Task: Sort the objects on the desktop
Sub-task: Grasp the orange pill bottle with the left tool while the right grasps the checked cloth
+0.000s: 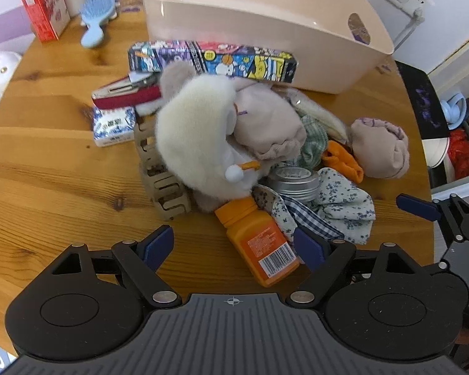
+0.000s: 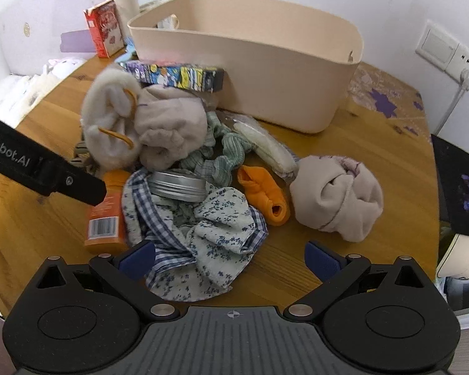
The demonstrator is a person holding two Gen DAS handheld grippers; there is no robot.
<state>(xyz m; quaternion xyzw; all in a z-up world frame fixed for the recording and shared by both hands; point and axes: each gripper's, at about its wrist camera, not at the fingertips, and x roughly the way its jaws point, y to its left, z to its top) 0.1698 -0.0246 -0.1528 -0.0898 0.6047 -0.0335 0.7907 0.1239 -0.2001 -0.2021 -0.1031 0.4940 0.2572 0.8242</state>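
- The left hand-held gripper (image 1: 233, 248) is wide open and holds nothing. The orange plastic bottle with a barcode label (image 1: 259, 243) lies on its side between the two blue pads, but they do not touch it.
- The right hand-held gripper (image 2: 229, 261) is wide open too and empty. The soft cloth with little blue flowers (image 2: 215, 234) lies just in front of it, closer to its left pad.
- The bottle looks hard, smooth and light. I think it could slip or roll, so a squeeze across its round middle seems best.
- The cloth is floppy and will bunch up. A pinch on a thick fold should hold it.
- All the things sit in a heap on the wooden bench (image 1: 47, 168), in front of the big pink plastic tub (image 1: 265, 31).
- The fluffy white toy (image 1: 197, 137) rests just behind the bottle's cap. The round silver tin (image 1: 294, 179) sits beside the cap, half under the cloth.
- The cloth lies over one edge of the bottle, so it may drag along when the bottle is lifted.
- Right of the tin lie a small orange sock (image 2: 265, 193) and a rolled-up beige sock (image 2: 337, 197).
- The colourful cartoon box (image 1: 212, 59) leans against the tub.
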